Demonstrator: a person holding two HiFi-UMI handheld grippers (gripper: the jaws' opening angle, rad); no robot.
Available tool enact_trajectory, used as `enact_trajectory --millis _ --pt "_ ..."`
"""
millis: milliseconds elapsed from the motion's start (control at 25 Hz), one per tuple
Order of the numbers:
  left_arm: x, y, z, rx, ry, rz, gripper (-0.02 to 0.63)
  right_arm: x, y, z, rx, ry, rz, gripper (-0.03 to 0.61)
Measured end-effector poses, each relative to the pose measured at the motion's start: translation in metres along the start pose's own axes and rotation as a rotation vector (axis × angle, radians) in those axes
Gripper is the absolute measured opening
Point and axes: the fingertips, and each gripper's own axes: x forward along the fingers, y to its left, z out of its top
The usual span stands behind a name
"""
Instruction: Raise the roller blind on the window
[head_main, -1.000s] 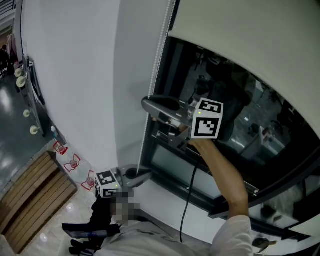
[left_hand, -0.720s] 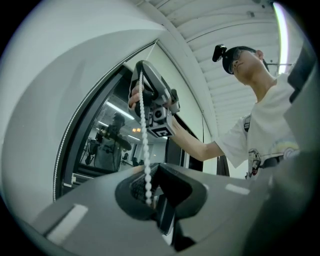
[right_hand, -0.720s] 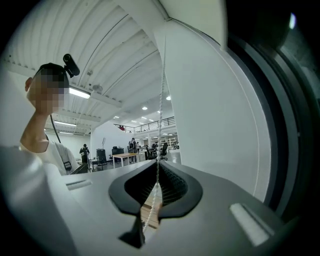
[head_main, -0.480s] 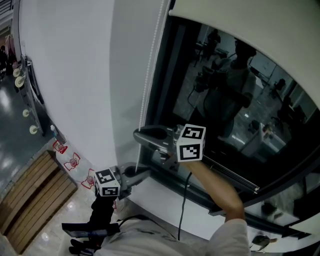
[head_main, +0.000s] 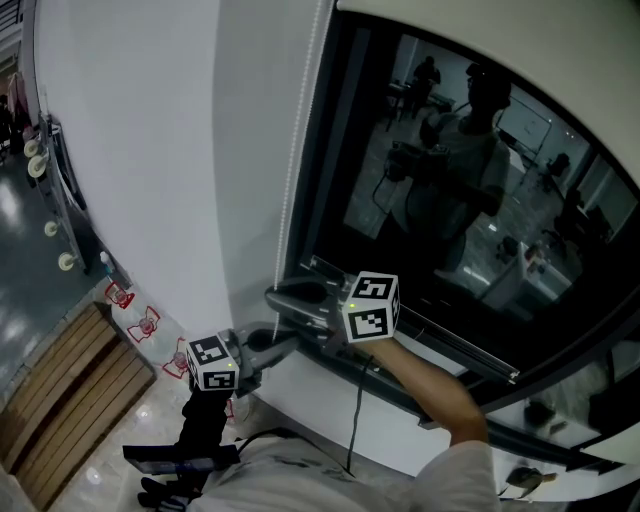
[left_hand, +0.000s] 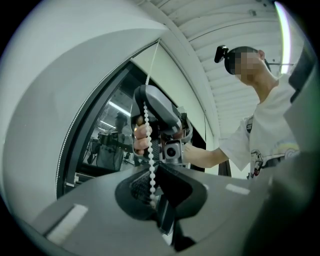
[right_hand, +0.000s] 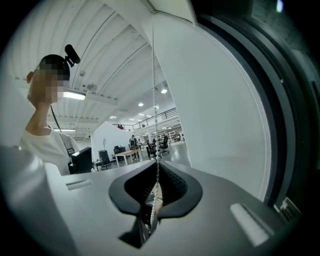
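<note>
**Head view**
Blind (head_main: 560, 45): pale, matte sheet; only a strip in frame, along the top of the window (head_main: 450, 230); lower edge curved by the lens.
Chain (head_main: 297, 130): white bead cord, hanging beside the window's left frame, next to the smooth grey wall (head_main: 150, 150).
Window: dark, glossy glass in a black frame, reflective.
Right tongs (head_main: 278, 297): grey and rounded, at the foot of the chain, low by the white sill (head_main: 330, 395); marker cube (head_main: 368, 308) behind.
Left tongs (head_main: 285, 343): just below the right tongs.
Change: blind edge higher than a second ago, with more glass bare; right tongs lower along the chain, now just above the left tongs; left tongs in the same spot.

**Left gripper view**
Left tongs (left_hand: 152, 192): dark ribbed pads pinched on the chain (left_hand: 148, 145).
Chain: taut, straight up to the right tongs (left_hand: 150, 107), then thinner toward the top of the frame.

**Right gripper view**
Right tongs (right_hand: 152, 197): closed on the chain (right_hand: 154, 100), beads clamped between ribbed pads.
Chain: small round beads, taut, rising straight to the top corner beside the pale wall (right_hand: 215, 110).
</note>
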Motion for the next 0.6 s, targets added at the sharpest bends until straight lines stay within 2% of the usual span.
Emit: enact_trajectory --millis 160,320,360,480,600 --pt "0.003 -0.003 0.003 0.018 0.0 -0.017 -0.002 -0.002 0.008 0.006 0.004 -0.029 0.025 0.015" --pt "0.004 -0.004 0.004 0.021 -0.002 -0.025 -0.002 0.001 0.012 0.008 -0.076 -0.012 0.017 0.028" --pt "0.004 -0.005 0.004 0.02 -0.002 -0.025 -0.002 0.002 0.012 0.009 -0.089 -0.005 0.019 0.069" --pt "0.003 -0.004 0.003 0.015 -0.003 -0.023 -0.002 0.002 0.01 0.023 -0.111 -0.016 0.016 0.14" --pt "0.003 -0.005 0.002 0.017 -0.004 -0.024 -0.002 -0.004 0.005 0.055 -0.151 -0.06 -0.003 0.155"
